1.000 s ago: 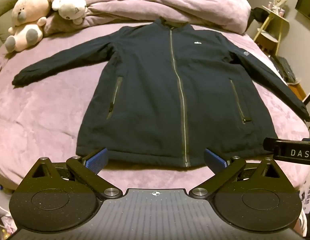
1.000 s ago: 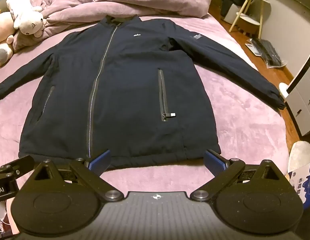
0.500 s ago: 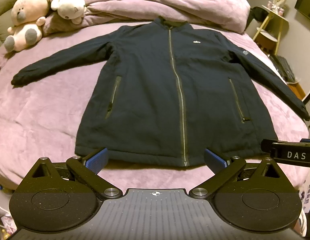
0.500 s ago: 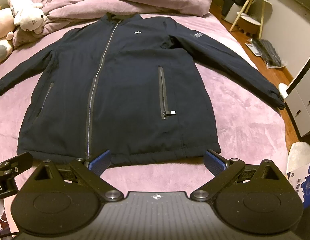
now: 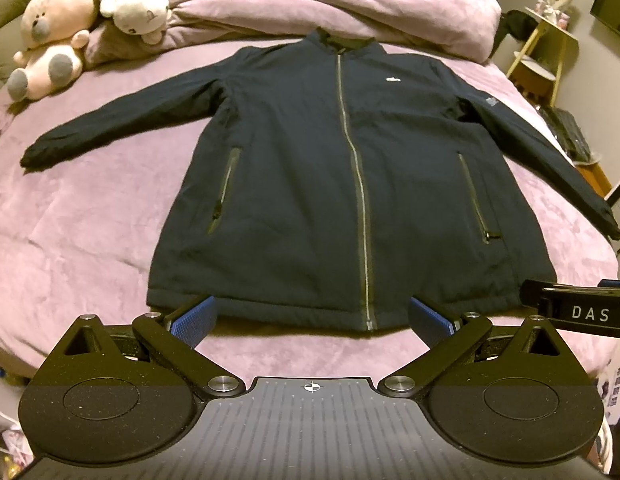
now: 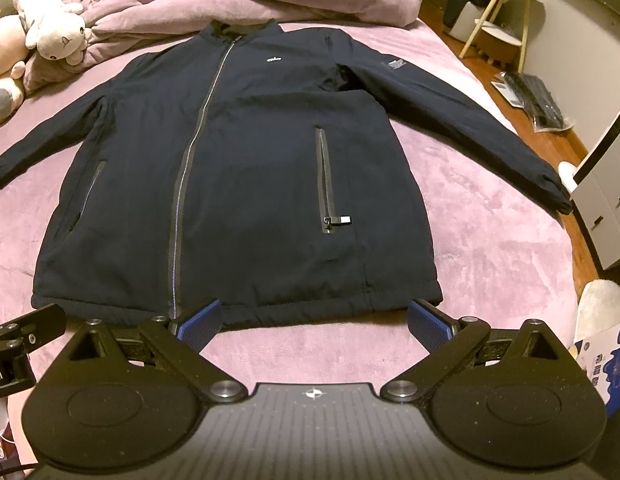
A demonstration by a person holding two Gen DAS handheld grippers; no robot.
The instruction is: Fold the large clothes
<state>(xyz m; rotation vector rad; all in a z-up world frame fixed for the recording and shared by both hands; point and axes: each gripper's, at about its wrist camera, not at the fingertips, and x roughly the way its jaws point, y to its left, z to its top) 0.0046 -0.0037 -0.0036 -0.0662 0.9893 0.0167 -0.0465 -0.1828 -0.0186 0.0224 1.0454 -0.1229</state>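
Left wrist view: the left tongs point(image 5: 310, 316) hang with their blue pads spread wide and nothing between them, just short of the hem of the jacket point(image 5: 329, 184), a little to the left of the zip's foot; the right tongs point(image 6: 313, 318) are spread and empty too, just short of the hem near the jacket's right corner, and their black body shows at the right edge of the left view, level with the hem. The jacket lies flat and zipped, front up, in the middle of the bed point(image 5: 90, 240), collar away from the tongs, both sleeves angled out and down. The likeliest slip, I judge, is a shallow bite at the hem: the padded cloth looks thick and smooth, so the pads might catch only the top layer and peel the front from the back, or slide off as the cloth is lifted. A lift by one side alone would probably skew the zip line and bunch the body. The right cuff point(image 6: 557, 196) lies at the bed's edge beside the jacket, so a drag that way could pull the sleeve over the side. Left of the jacket the bed is bare well past the left cuff point(image 5: 34, 156); beyond the collar the heaped duvet point(image 5: 349, 8) sits close, with plush toys point(image 5: 70, 28) off the left shoulder, leaving little room there.
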